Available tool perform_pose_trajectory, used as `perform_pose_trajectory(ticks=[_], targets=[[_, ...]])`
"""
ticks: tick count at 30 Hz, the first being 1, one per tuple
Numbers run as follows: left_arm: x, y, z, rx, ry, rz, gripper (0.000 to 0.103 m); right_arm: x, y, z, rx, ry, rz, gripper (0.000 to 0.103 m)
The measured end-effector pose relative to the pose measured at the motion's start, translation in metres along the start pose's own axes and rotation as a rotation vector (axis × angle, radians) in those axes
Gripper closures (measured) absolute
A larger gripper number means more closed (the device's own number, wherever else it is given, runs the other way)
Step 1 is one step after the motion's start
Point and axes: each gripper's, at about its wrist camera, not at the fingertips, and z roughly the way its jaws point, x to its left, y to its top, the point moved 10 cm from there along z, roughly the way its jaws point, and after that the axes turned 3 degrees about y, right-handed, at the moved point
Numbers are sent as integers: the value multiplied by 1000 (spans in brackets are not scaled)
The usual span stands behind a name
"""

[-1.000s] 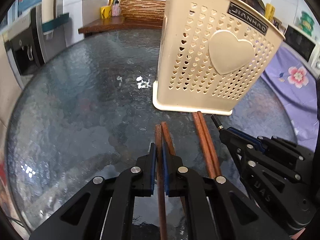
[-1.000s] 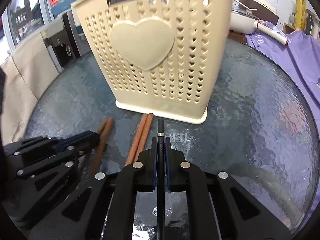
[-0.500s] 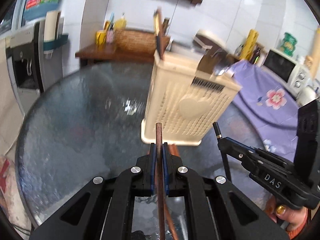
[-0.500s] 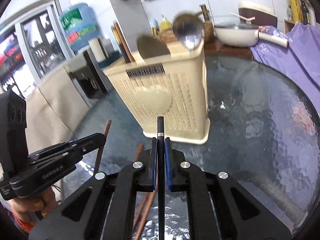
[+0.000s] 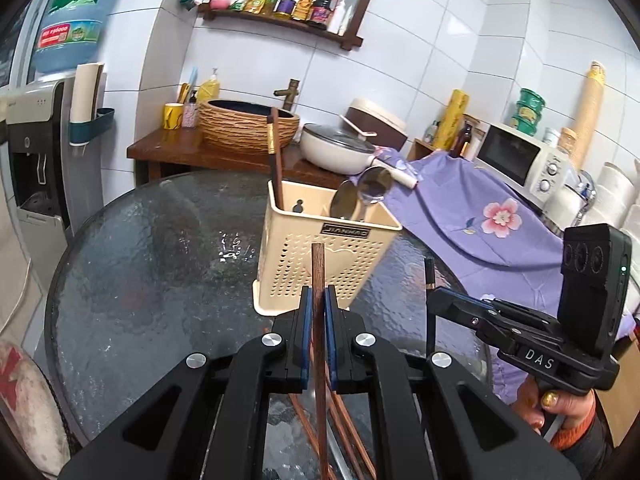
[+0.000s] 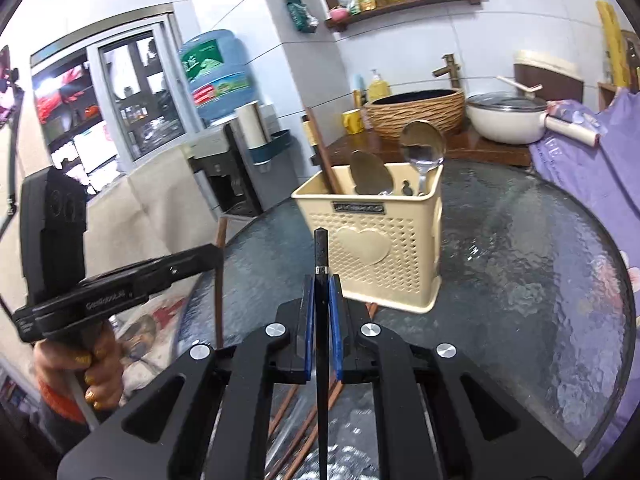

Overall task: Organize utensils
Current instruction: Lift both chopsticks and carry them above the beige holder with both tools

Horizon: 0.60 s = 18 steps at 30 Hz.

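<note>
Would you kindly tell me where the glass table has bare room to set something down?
Bare glass lies left of the cream utensil basket, out to the table rim, and right of it in the right wrist view toward the purple cloth. It is crowded in front, where loose chopsticks lie.

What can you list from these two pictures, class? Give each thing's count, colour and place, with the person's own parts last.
Utensil basket: one, cream, standing on the table.
Spoons: two, metal, upright in the basket.
Chopstick in basket: one, dark brown, upright at its left corner.
Loose chopsticks: several, reddish brown, lying on the table below the tools.
Table: one, round dark glass.
Cloth: one, purple with a pink flower, right of the table.
Pan: one, white with lid, on the counter behind.
Microwave: one, white, far right.
Water bottle: one, blue, on the dispenser, left.
Left tool: black, shut on a brown chopstick.
Right tool: black, shut on a black chopstick.
</note>
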Motion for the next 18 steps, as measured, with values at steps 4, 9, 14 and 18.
perform_pose_trajectory(ticks=[4, 9, 14, 18], targets=[[0, 6, -14, -11, -17, 2, 97, 6, 8, -23, -21, 9, -19, 95], [-6, 18, -31, -41, -21, 33, 97, 17, 23, -44, -53, 31, -42, 95], [-14, 24, -35, -47, -15, 65, 97, 24, 30, -48, -64, 15, -68, 95], [-20, 30, -37, -53, -9, 85, 97, 26, 33, -47, -58, 9, -84, 95]])
